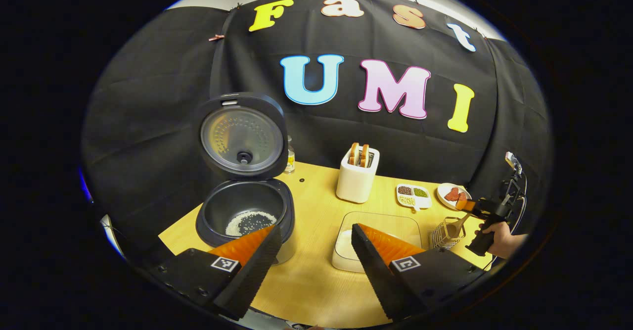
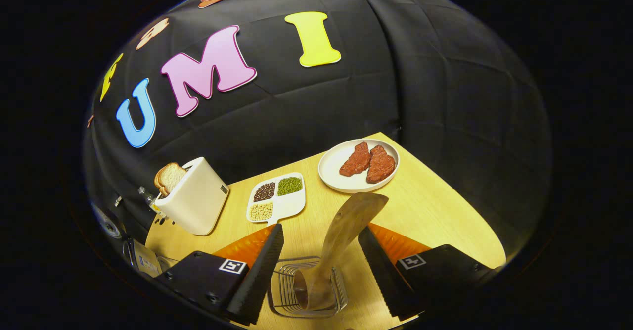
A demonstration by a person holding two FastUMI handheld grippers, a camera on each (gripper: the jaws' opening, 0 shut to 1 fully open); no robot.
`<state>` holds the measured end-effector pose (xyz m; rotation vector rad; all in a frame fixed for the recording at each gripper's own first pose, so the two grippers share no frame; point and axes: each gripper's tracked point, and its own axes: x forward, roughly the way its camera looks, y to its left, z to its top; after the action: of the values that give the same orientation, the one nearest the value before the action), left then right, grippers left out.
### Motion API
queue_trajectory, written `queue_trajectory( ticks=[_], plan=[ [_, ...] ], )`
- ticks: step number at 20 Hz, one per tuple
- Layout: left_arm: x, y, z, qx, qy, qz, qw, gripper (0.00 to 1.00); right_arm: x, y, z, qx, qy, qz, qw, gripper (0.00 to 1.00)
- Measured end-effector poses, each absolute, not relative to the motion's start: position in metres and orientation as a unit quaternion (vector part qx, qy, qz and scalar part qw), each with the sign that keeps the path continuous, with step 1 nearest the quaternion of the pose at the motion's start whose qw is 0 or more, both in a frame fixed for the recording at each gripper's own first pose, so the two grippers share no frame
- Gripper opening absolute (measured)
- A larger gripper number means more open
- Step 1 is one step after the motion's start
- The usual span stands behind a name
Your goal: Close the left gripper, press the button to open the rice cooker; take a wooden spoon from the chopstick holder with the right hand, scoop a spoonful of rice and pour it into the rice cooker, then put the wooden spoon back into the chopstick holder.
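The rice cooker (image 1: 246, 216) stands open on the left of the wooden worktop (image 1: 311, 280), its lid (image 1: 243, 136) tipped upright at the back and a small patch of rice (image 1: 249, 222) lying on the bottom of the dark inner pot. The left claw (image 1: 312, 243) hangs above the near edge of the worktop, released, its two fingers wide apart and holding nothing; between them lies a clear shallow container (image 1: 378, 238) with white rice in one end. Behind it stands a white toaster (image 1: 357, 175) with two slices of bread in its slots, and to the right a divided dish (image 1: 414, 196) of beans and a plate (image 1: 451, 195) with two pieces of red meat. At the far right a hand (image 1: 502, 236) holds the right claw (image 2: 320, 241) just above the wire chopstick holder (image 1: 446, 235). In the right gripper view this claw is also released, its fingers spread either side of the wooden spoon (image 2: 341, 236) without touching it. The spoon stands in the holder handle-down, leaning, its broad bowl pointing up toward the plate.
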<state>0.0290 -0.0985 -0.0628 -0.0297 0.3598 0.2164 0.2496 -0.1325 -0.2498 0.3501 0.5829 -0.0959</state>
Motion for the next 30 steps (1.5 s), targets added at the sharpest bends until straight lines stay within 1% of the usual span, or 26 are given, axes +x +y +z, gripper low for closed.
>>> queue_trajectory(
  ticks=[1, 2, 3, 4, 6, 8, 9, 11, 12, 16, 17, 18, 20, 24, 28, 30],
  plan=[
    [0.031, -0.104, -0.062, -0.013, 0.179, 0.104, 0.978, 0.96, 0.253, -0.132, -0.254, 0.180, 0.287, -0.047, 0.940, 0.89],
    [0.033, -0.111, -0.060, -0.011, 0.176, 0.096, 0.980, 0.96, 0.256, -0.134, -0.256, 0.189, 0.287, -0.051, 0.938, 0.73],
    [0.034, -0.119, -0.061, -0.010, 0.176, 0.087, 0.981, 0.96, 0.259, -0.136, -0.256, 0.200, 0.285, -0.054, 0.936, 0.52],
    [0.033, -0.125, -0.065, -0.007, 0.178, 0.076, 0.981, 0.96, 0.261, -0.139, -0.257, 0.208, 0.286, -0.064, 0.933, 0.47],
    [0.030, -0.133, -0.075, 0.000, 0.194, 0.064, 0.979, 0.96, 0.259, -0.139, -0.254, 0.234, 0.296, -0.072, 0.923, 0.22],
    [0.030, -0.144, -0.069, -0.005, 0.188, 0.039, 0.981, 0.96, 0.246, -0.143, -0.247, 0.236, 0.305, -0.081, 0.919, 0.24],
    [0.030, -0.145, -0.065, -0.005, 0.183, 0.031, 0.983, 0.96, 0.250, -0.142, -0.250, 0.231, 0.302, -0.082, 0.921, 0.19],
    [0.029, -0.137, -0.059, -0.005, 0.171, 0.026, 0.985, 0.97, 0.244, -0.137, -0.230, 0.216, 0.288, -0.078, 0.930, 0.19],
    [0.029, -0.129, -0.055, -0.007, 0.162, 0.026, 0.986, 0.96, 0.247, -0.135, -0.225, 0.208, 0.276, -0.077, 0.935, 0.16],
    [0.018, -0.088, -0.054, -0.032, 0.146, 0.018, 0.989, 0.96, 0.239, -0.120, -0.164, 0.196, 0.213, -0.085, 0.953, 0.16],
    [0.014, -0.074, -0.055, -0.033, 0.143, 0.019, 0.989, 0.94, 0.232, -0.115, -0.151, 0.193, 0.204, -0.087, 0.956, 0.16],
    [0.010, -0.060, -0.056, -0.030, 0.138, 0.019, 0.990, 0.96, 0.226, -0.109, -0.138, 0.188, 0.195, -0.086, 0.959, 0.16],
    [0.004, -0.041, -0.058, -0.031, 0.126, 0.011, 0.991, 0.95, 0.214, -0.095, -0.116, 0.188, 0.181, -0.081, 0.962, 0.16],
    [-0.008, -0.005, -0.081, -0.071, 0.140, 0.005, 0.988, 0.95, 0.195, -0.048, -0.092, 0.178, 0.173, -0.055, 0.967, 0.16],
    [-0.019, 0.019, -0.089, -0.028, 0.131, -0.005, 0.991, 0.95, 0.185, 0.007, -0.084, 0.182, 0.169, -0.016, 0.968, 0.16],
    [-0.024, 0.024, -0.095, -0.033, 0.139, -0.016, 0.990, 0.96, 0.181, 0.037, -0.094, 0.175, 0.182, 0.010, 0.967, 0.16]
  ],
)
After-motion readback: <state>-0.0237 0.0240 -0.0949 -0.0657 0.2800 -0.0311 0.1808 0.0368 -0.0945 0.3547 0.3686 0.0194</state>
